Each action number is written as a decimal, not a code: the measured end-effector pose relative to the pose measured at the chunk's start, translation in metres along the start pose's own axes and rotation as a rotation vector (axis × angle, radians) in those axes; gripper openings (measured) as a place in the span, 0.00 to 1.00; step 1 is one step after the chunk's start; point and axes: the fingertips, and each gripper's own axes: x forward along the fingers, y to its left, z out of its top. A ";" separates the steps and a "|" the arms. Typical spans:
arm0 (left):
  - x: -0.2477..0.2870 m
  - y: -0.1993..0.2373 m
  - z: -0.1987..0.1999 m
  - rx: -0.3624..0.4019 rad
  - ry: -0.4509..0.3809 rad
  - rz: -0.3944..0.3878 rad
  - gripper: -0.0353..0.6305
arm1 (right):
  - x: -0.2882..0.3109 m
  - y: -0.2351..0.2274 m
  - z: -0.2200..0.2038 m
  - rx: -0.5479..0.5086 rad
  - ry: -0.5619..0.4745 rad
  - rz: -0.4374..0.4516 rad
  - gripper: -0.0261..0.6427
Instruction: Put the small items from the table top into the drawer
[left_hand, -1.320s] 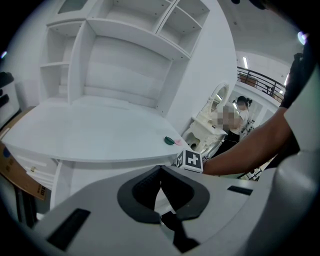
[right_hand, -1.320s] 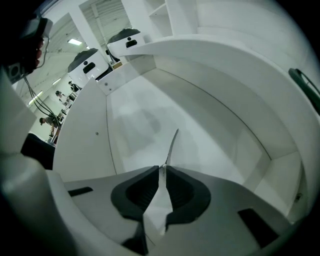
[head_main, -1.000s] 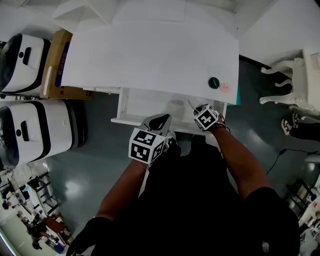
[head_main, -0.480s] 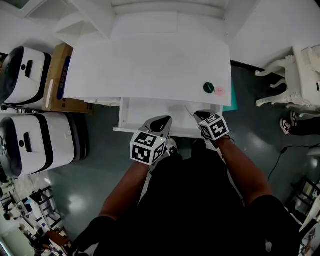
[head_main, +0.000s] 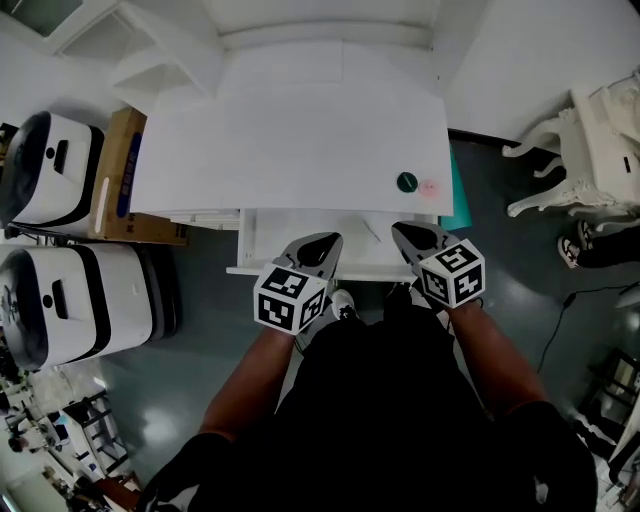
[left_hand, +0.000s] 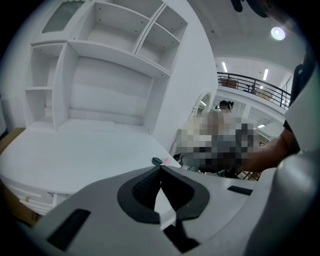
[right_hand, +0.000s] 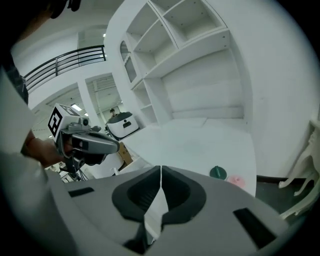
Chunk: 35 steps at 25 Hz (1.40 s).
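A small dark green disc (head_main: 406, 182) and a pink disc (head_main: 429, 187) lie side by side near the white table top's (head_main: 290, 130) front right corner. Under the front edge the white drawer (head_main: 300, 268) stands pulled out. Both grippers hover at its front rim, short of the discs. My left gripper (head_main: 322, 241) is shut and holds nothing. The jaws of my right gripper (head_main: 408, 233) are closing to a touch with nothing between them. In the left gripper view, the green disc (left_hand: 157, 160) sits just beyond the jaw tips (left_hand: 160, 169). In the right gripper view, the green disc (right_hand: 218, 173) and pink disc (right_hand: 236, 180) lie ahead to the right of the tips (right_hand: 160, 169).
Open white shelves (right_hand: 185, 45) rise at the table's back. Two white machines (head_main: 60, 150) (head_main: 80, 295) and a cardboard box (head_main: 115, 170) stand at the left. A white ornate chair (head_main: 590, 150) stands at the right. A thin pale line (head_main: 370, 230) shows inside the drawer.
My right gripper has drawn back from the drawer, toward the person and a little to the right. The left gripper has hardly moved. The discs lie where they were.
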 end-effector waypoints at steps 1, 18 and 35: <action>0.000 -0.001 0.002 -0.002 -0.003 -0.004 0.07 | -0.005 0.000 0.003 -0.013 -0.013 -0.010 0.09; -0.001 -0.025 0.022 0.076 -0.027 -0.025 0.07 | -0.044 -0.007 0.003 0.016 -0.073 -0.082 0.09; 0.007 -0.031 0.015 0.076 -0.019 -0.030 0.07 | -0.043 -0.014 -0.005 0.018 -0.057 -0.101 0.09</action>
